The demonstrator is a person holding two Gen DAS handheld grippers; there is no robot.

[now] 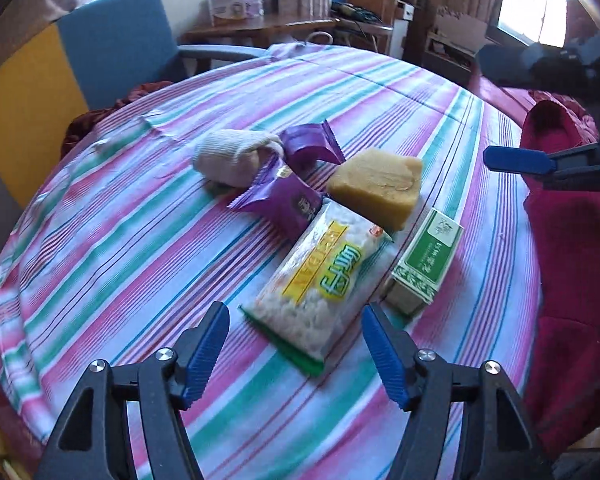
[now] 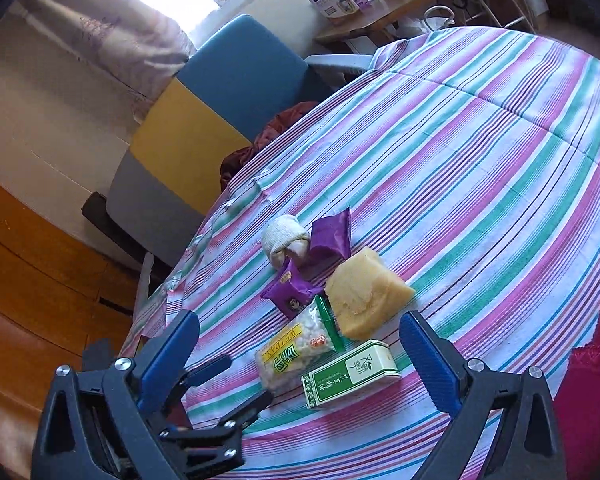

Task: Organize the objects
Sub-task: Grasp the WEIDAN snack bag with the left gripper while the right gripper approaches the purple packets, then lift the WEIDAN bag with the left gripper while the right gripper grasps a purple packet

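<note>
The left gripper [image 1: 296,356] points steeply downward with its two blue-padded fingers [image 1: 204,354] spread wide and nothing pressed between them. The right gripper [image 2: 300,364] tilts down less sharply, its fingers [image 2: 430,362] likewise standing far apart and gripping nothing. From the left wrist view, the right gripper's blue fingertip juts in from the right edge, with part of a hand blurred just below it. The two grippers sit close together, side by side.
</note>
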